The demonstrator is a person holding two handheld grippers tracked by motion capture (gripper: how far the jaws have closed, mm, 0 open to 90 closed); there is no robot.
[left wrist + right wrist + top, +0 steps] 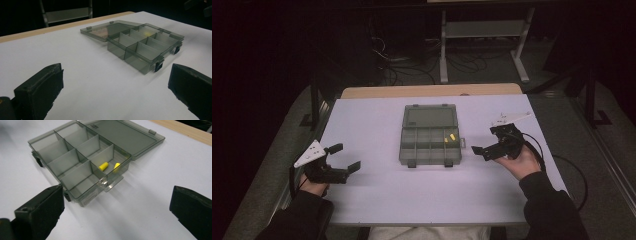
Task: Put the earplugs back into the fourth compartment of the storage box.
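A smoky clear compartment box (430,147) lies open at the middle of the white table (377,195), its lid (429,117) folded flat toward the far side. Two yellow earplugs (452,137) rest in its far right compartment, and the right gripper view shows them side by side (103,166). My left gripper (345,157) hovers open to the left of the box, aimed at it (145,47), with nothing between its jaws (115,95). My right gripper (487,142) stands open just right of the box (80,162), its jaws (117,212) empty.
A wooden strip (432,91) borders the table's far edge. Beyond it on the dark floor stand a white metal frame (482,30) and tangled cables (412,65). The right gripper's cable (574,172) loops off the table's right side.
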